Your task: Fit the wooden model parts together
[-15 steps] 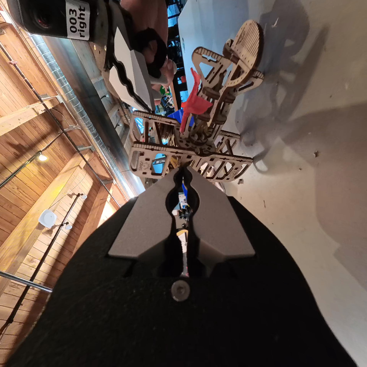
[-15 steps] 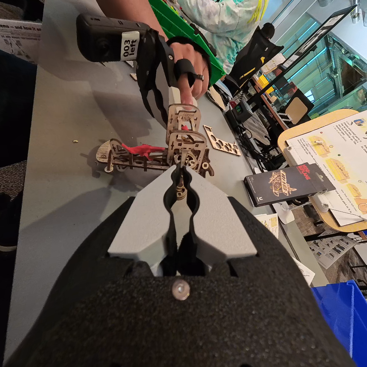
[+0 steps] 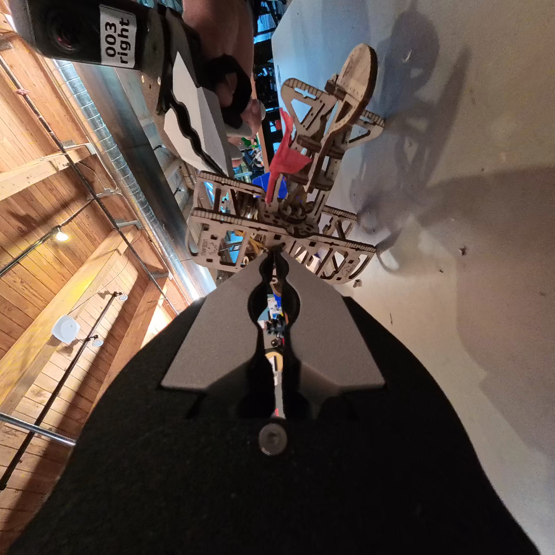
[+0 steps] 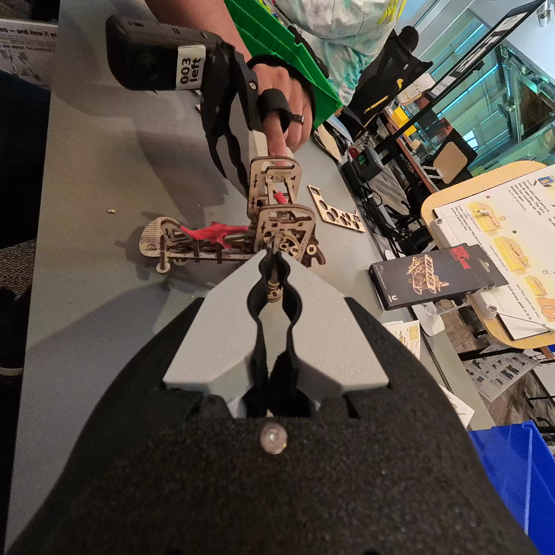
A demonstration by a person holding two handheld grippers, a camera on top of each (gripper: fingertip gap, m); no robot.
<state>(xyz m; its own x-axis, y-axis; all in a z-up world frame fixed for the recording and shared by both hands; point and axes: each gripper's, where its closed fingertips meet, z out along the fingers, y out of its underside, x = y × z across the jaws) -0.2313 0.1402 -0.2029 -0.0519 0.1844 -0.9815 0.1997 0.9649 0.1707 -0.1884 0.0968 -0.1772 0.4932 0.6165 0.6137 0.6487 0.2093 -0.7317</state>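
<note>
A wooden biplane model (image 4: 210, 249) stands on the grey table (image 4: 96, 168), with a red piece (image 4: 213, 232) on its fuselage. My left gripper (image 3: 274, 255) is shut on the edge of a wing (image 3: 240, 237). In the right wrist view the left gripper (image 4: 240, 180) comes down on the wing from above. My right gripper (image 4: 274, 254) is shut on a small round wooden part (image 4: 274, 289) at the model's nose. In the left wrist view the right gripper (image 3: 222, 165) sits behind the wings. The tail (image 3: 357, 72) points away.
A flat wooden sheet with round holes (image 4: 336, 214) lies just beyond the model. A black box (image 4: 432, 276) and paper leaflets (image 4: 405, 336) sit at the table's right edge. A green bin (image 4: 285, 54) is at the back, a blue bin (image 4: 516, 480) at lower right. Across from one pair of fingers to the other is roughly 8 cm.
Almost nothing has moved. Both grippers keep their hold, and the right gripper has edged slightly closer to the model's nose.
</note>
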